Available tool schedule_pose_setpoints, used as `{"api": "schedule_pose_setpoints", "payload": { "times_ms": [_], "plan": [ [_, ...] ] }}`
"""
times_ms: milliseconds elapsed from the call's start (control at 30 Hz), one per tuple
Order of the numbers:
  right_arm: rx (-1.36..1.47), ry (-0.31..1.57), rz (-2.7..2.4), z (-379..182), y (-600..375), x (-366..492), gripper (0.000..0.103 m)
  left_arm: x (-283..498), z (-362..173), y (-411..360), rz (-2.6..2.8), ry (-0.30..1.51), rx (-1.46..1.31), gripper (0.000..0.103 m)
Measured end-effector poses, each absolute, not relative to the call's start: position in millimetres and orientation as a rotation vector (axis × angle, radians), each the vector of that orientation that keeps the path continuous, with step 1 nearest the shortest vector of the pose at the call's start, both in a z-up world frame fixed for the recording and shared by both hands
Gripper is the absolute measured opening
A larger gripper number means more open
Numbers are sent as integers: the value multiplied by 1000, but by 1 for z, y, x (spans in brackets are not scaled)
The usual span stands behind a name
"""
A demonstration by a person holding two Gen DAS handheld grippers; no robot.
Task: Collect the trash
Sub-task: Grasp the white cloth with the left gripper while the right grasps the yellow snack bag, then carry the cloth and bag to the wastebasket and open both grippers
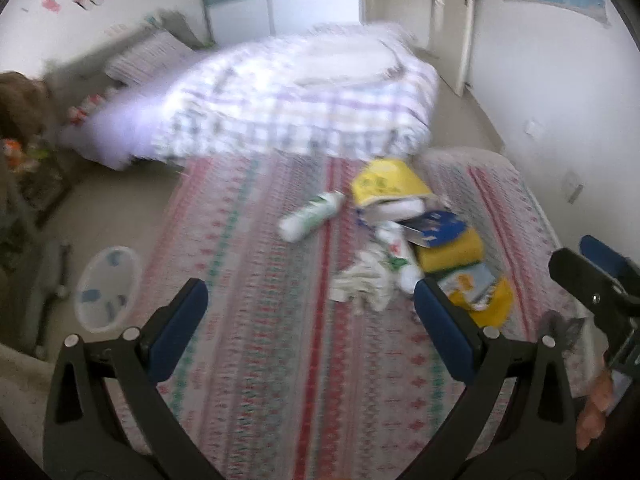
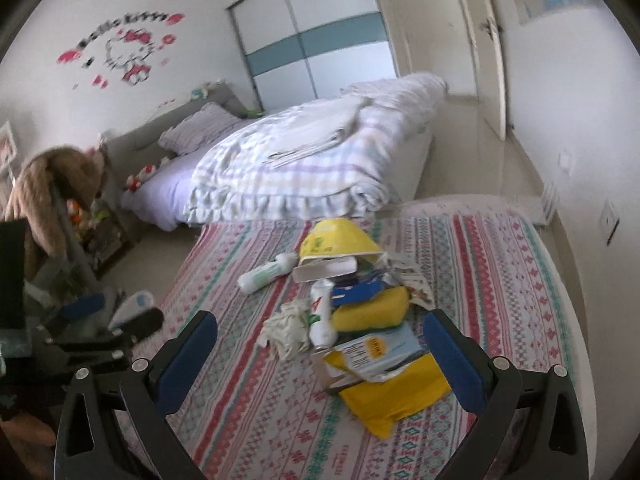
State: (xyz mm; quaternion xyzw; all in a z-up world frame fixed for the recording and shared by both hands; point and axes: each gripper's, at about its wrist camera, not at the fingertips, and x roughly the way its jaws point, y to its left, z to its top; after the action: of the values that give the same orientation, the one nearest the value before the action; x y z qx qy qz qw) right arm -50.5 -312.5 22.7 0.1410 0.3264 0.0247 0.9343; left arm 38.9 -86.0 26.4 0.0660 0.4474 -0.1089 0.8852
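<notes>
A heap of trash lies on the patterned bedspread point(image 1: 256, 360). In it are a yellow bag point(image 1: 388, 182), a white-and-green bottle point(image 1: 312, 216), a blue box point(image 1: 434, 228), crumpled white paper point(image 1: 366, 282) and yellow packaging point(image 1: 486, 300). My left gripper point(image 1: 310, 292) is open and empty, hovering just short of the paper. In the right wrist view my right gripper point(image 2: 320, 322) is also open and empty, its fingers on either side of the heap's near end: a small white bottle point(image 2: 322, 316), the crumpled paper point(image 2: 286, 328) and a blue-and-yellow packet point(image 2: 380, 352) on a yellow bag point(image 2: 392, 400).
A white bin point(image 1: 106, 288) stands on the floor left of the bedspread. Beyond the heap lies a bed with a plaid duvet point(image 2: 304, 164). A chair draped in a brown garment point(image 2: 52, 184) is at the left, a wall at the right. Each gripper shows at the other view's edge: point(image 1: 580, 256), point(image 2: 120, 314).
</notes>
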Motion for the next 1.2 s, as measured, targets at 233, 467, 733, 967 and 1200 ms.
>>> {"api": "schedule_pose_setpoints", "payload": {
  "times_ms": [233, 467, 733, 967, 1200],
  "plan": [
    [397, 809, -25, -16, -357, -13, 103, 96, -29, -115, -378, 1032, 143, 101],
    [509, 921, -79, -50, -373, -4, 103, 121, -84, -142, -465, 1133, 76, 84],
    [571, 1067, -113, -87, -369, 0, 103, 126, -116, -153, -505, 1174, 87, 33],
    [669, 1129, -194, -109, -383, 1, 99, 118, -90, -136, -536, 1159, 31, 20],
    [743, 1178, -234, -129, -386, 8, 75, 94, -56, -97, -576, 1120, -40, 20]
  ]
}}
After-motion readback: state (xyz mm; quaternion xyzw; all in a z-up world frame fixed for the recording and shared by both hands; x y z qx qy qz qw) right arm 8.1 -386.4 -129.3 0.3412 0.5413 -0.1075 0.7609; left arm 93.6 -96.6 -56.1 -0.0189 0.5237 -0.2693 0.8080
